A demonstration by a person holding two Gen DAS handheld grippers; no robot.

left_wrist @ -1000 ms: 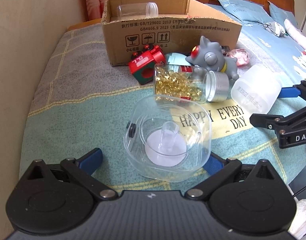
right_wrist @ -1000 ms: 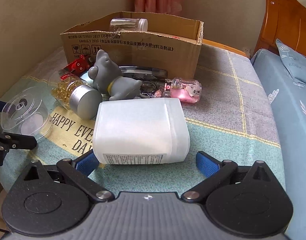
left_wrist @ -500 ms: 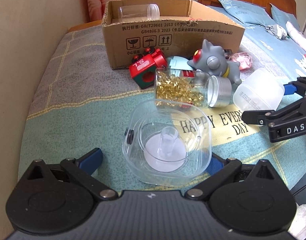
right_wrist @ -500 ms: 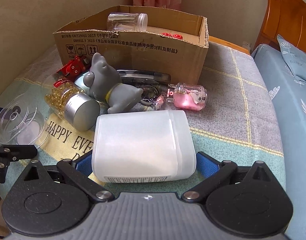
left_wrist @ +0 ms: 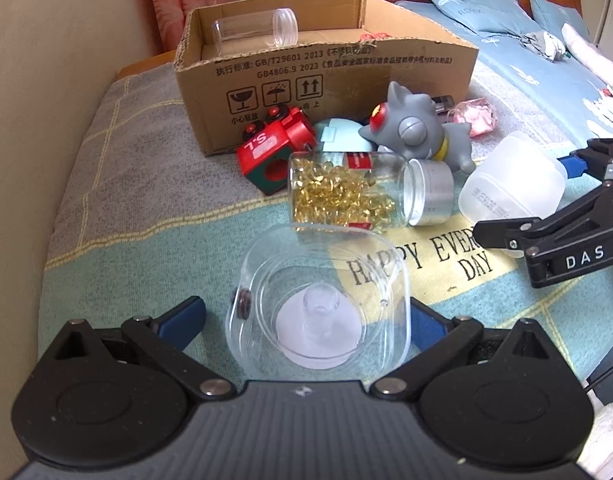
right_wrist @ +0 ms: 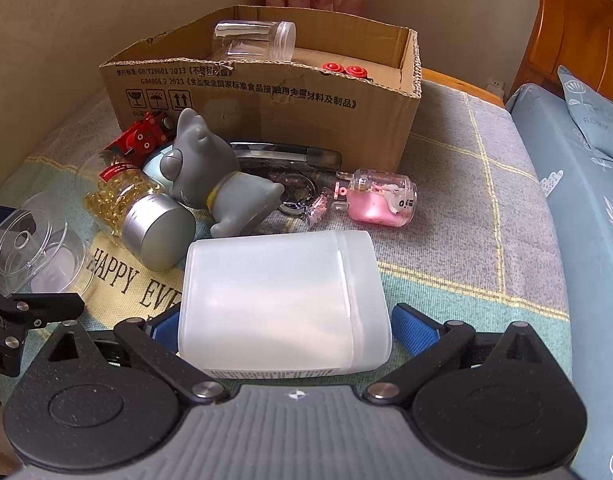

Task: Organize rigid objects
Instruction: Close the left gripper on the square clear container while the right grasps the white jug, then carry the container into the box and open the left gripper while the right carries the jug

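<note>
My left gripper (left_wrist: pixel 306 312) straddles a clear plastic container (left_wrist: pixel 320 300) with a white disc inside; its right pad touches the container, its left pad stands apart from it. My right gripper (right_wrist: pixel 284 320) is shut on a frosted white plastic jar (right_wrist: pixel 282 296), lifted off the blanket. The white jar also shows in the left wrist view (left_wrist: pixel 512 188), and the clear container in the right wrist view (right_wrist: pixel 34 244). A cardboard box (right_wrist: pixel 266 92) stands behind and holds a clear jar (right_wrist: pixel 254 40).
Between the grippers and the box lie a bottle of golden capsules with a silver cap (left_wrist: pixel 366 192), a grey toy figure (left_wrist: pixel 418 132), a red toy (left_wrist: pixel 274 148), a pink keychain bottle (right_wrist: pixel 378 200) and a dark pen-like case (right_wrist: pixel 286 152). A wall runs along the left.
Both grippers have risen and moved toward the box. The white jar has come up off the blanket in my right gripper. The clear container has stayed between my left fingers.
</note>
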